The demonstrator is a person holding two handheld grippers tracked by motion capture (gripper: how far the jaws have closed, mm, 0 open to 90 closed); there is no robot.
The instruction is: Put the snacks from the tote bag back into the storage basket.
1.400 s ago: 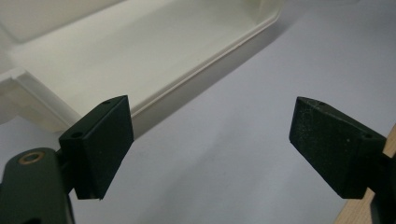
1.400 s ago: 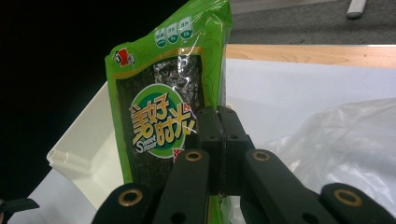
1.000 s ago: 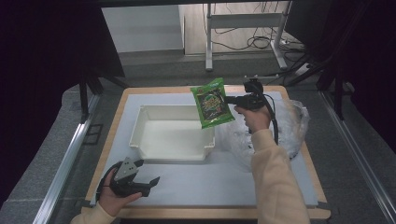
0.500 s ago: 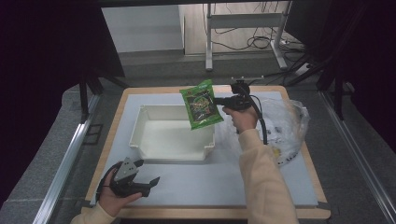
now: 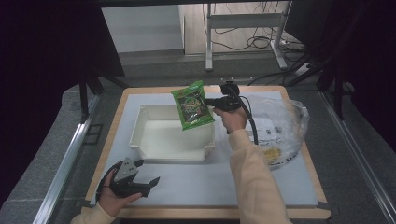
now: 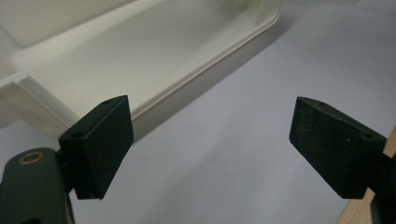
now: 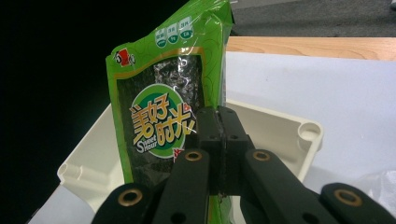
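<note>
The green snack packet (image 5: pixel 192 104) hangs over the right end of the white tub (image 5: pixel 154 140), pinched at one edge by the clenched right tool (image 7: pixel 218 140), so it could swing and catch the rim, while the left tool (image 5: pixel 140 179) rests released on the desk (image 5: pixel 196 186).

- I see the white bin (image 5: pixel 170 135) on the table (image 5: pixel 299 184); I take it as my landmark.
- The right gripper (image 5: pixel 211 102) is just above the far right corner of the bin, and its jaws are closed on the green snack packet (image 5: pixel 192 105).
- The packet hangs in the air over the far right part of the bin, a little tilted.
- The clear plastic bag (image 5: pixel 280 126) lies to the right of the bin, apart from it.
- The left gripper (image 5: pixel 148 183) rests in front of the bin, near its left corner, jaws spread and holding nothing.
</note>
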